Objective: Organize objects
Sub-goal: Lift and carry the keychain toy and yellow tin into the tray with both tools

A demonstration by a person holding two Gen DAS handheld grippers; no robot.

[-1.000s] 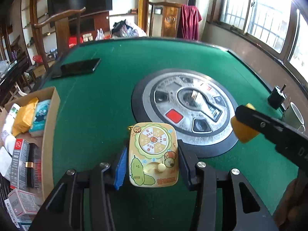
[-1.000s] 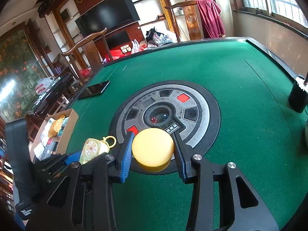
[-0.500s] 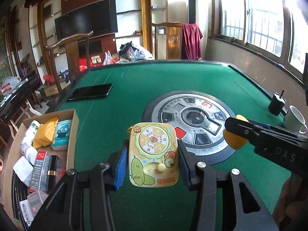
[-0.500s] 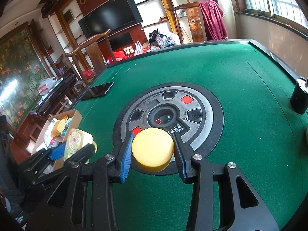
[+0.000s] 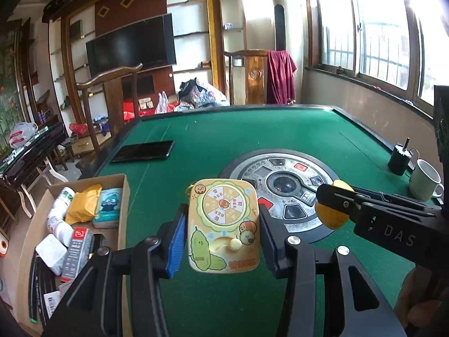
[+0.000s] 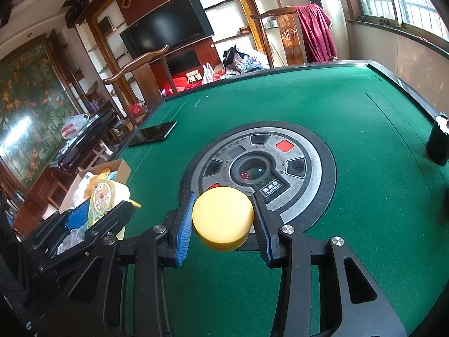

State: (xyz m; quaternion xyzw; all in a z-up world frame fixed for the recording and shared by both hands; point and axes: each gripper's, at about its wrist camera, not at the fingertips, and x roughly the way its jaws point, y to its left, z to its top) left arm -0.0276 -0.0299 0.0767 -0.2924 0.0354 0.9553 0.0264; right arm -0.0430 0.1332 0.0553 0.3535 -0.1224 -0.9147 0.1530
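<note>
Meanwhile the left gripper has lifted its toy tin higher.

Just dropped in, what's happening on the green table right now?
A person holds a gripper in each hand. The left gripper is shut on a yellow cartoon toy; the right gripper is shut on a round yellow container. Both are lifted above the green table. A cardboard box of packets sits beside the table's left edge.
</note>
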